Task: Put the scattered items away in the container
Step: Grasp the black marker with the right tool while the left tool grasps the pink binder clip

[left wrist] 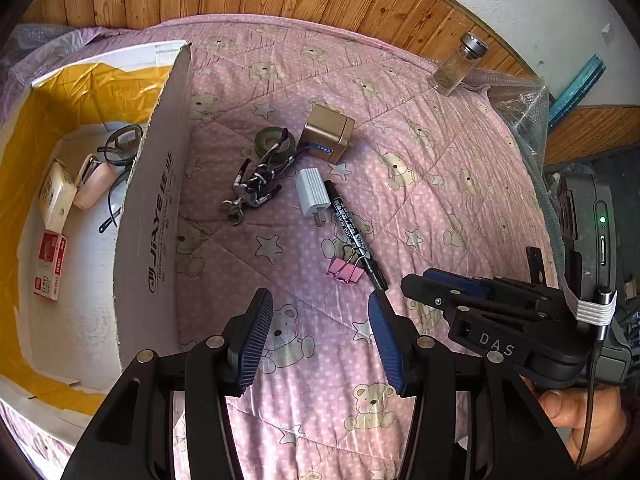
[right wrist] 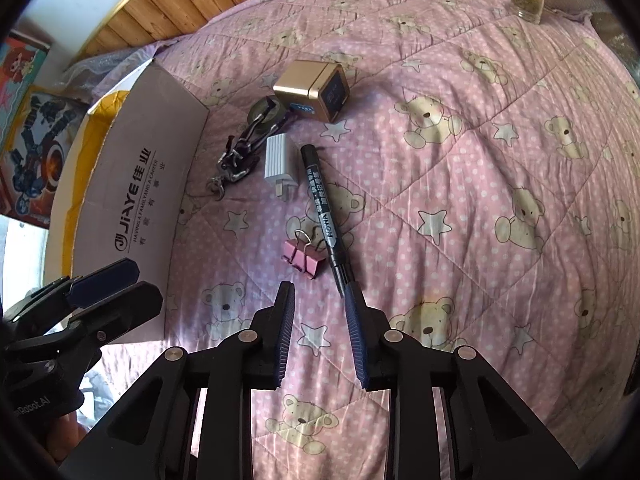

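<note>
At far left stands my cardboard box (left wrist: 160, 200), already holding glasses, a stapler and a staple packet. Right of it on the bed quilt (left wrist: 440, 140) lie a keychain (left wrist: 252, 188), a tape roll (left wrist: 276, 142), a gold cube (left wrist: 328, 132), a white charger plug (left wrist: 311, 192), a pink binder clip (left wrist: 344, 270) and a black marker (left wrist: 352, 228). My left hand-held gripper (left wrist: 320, 336) hangs spread and empty, nearer than the clip. My right hand-held gripper (right wrist: 320, 332) is spread too, its right finger just beside the marker's near tip.

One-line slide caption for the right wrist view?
Open right tool hovers near black marker and pink binder clip beside cardboard box.
</note>
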The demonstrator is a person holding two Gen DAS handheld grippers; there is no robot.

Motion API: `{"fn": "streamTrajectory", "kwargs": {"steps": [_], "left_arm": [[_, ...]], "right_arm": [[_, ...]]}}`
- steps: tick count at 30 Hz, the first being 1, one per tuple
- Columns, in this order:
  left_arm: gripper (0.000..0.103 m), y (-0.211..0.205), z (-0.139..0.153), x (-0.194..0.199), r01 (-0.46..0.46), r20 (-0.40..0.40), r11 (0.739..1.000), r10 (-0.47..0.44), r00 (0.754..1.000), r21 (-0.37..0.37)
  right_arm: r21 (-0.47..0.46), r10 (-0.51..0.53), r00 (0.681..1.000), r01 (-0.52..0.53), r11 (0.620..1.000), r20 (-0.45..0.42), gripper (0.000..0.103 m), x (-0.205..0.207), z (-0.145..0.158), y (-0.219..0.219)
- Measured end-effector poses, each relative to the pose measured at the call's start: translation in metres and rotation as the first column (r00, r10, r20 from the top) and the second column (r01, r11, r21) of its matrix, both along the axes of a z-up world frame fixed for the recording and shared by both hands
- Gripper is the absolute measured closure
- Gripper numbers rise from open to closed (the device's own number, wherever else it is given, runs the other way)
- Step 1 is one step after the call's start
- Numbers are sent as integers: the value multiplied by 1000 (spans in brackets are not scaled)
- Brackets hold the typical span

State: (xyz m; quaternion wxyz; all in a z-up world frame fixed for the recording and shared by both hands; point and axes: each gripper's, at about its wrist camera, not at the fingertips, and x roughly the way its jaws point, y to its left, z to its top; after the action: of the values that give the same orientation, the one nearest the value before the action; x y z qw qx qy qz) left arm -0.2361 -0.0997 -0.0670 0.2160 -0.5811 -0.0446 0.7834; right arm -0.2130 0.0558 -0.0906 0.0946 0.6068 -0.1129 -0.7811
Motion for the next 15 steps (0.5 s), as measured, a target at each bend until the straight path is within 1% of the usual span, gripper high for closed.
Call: {"fn": "streamTrajectory", "kwargs": {"steps": [5, 8, 11, 12, 13, 15], "left_arm": [[52, 6, -24, -4, 1, 51, 1000, 0, 999, -19], [52, 11, -34, -6, 8, 61, 999, -5, 998, -35], [52, 15, -43, -5, 25, 68, 999, -22, 997, -41], [52, 16, -46, -5, 28, 73, 999, -25, 997, -35], [52, 17, -50, -5, 29, 77, 999, -27, 997, -33], [52, 20, -57, -7, 27, 86, 999, -24, 996, -32]], "right_arm": [[-13, 23, 1000, -23, 1000, 20, 76, -19, -22, 1], [-17, 51, 998, -50, 999, 21, 75, -36, -34, -4], [-48, 81, 997, -81, 996, -5, 73, -55, -42, -12], [-45, 95, 995, -95, 994, -11, 67, -61, -45, -16], [-37, 107, 994, -108, 993, -19, 65, -67, -48, -20], [-25, 133, 991, -133, 991, -22, 65, -76, -54, -25]]}}
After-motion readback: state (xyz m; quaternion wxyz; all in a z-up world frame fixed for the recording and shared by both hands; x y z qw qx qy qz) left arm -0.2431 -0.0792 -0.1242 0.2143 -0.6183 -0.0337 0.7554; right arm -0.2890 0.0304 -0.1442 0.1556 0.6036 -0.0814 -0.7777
